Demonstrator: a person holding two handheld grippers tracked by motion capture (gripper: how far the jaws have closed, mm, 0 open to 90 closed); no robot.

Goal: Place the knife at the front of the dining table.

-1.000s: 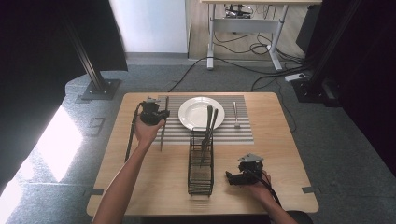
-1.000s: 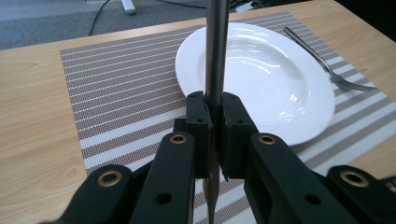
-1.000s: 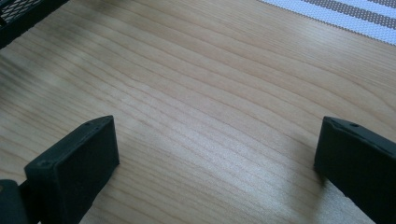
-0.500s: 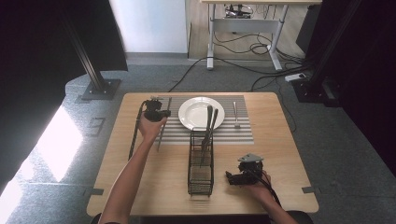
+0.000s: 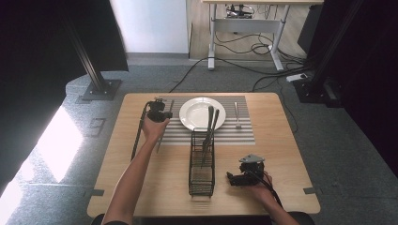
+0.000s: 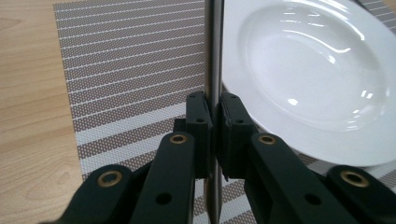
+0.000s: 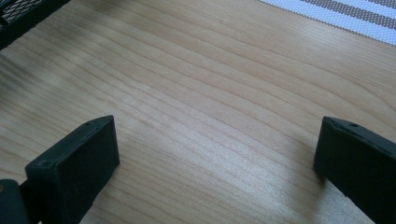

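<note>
Jaws of the left gripper [image 6: 214, 135] are clamped on a thin steel knife [image 6: 213, 56], held just beside the white plate [image 6: 317, 79]. Right gripper [image 7: 217, 154] is spread wide over bare table [image 7: 210, 93].

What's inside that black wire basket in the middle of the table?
Two long dark utensils stand in the wire basket, leaning over its far rim toward the white plate. Their lower ends sit behind the mesh, so I can't tell what kind they are.
</note>
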